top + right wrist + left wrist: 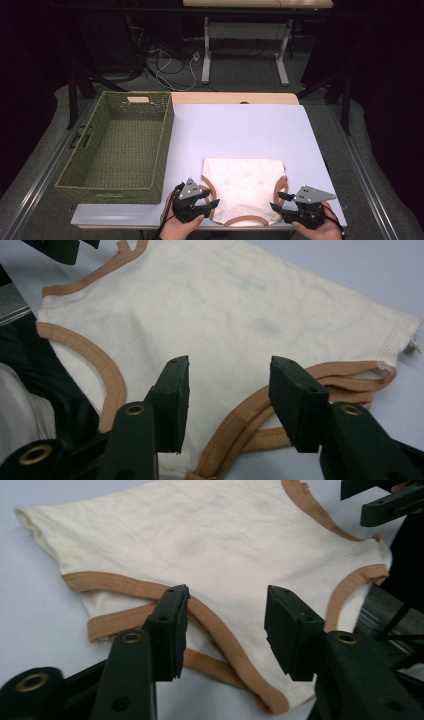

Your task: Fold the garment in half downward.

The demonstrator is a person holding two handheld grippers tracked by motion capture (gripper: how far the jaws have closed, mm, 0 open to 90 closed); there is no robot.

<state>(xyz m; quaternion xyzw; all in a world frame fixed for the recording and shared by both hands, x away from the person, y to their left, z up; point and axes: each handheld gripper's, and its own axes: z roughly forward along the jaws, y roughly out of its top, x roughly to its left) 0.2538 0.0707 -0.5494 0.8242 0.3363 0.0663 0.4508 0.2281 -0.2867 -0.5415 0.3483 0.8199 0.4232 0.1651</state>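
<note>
Cream garment [244, 190] with tan trim lies flat at the table's [240, 130] near edge, right of the green basket [117, 147], which holds nothing. Left gripper [209, 204] and right gripper [278, 200] sit at its two near corners, jaws apart, clamping nothing. Folding or moving it looks undone. Path to the basket looks clear.

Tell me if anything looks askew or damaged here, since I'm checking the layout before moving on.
Nothing looks damaged or spilled. The cream garment lies flat, but its near hem hangs slightly over the table edge. Both the left gripper and right gripper stand open over its tan-trimmed corners. The basket sits square.
</note>
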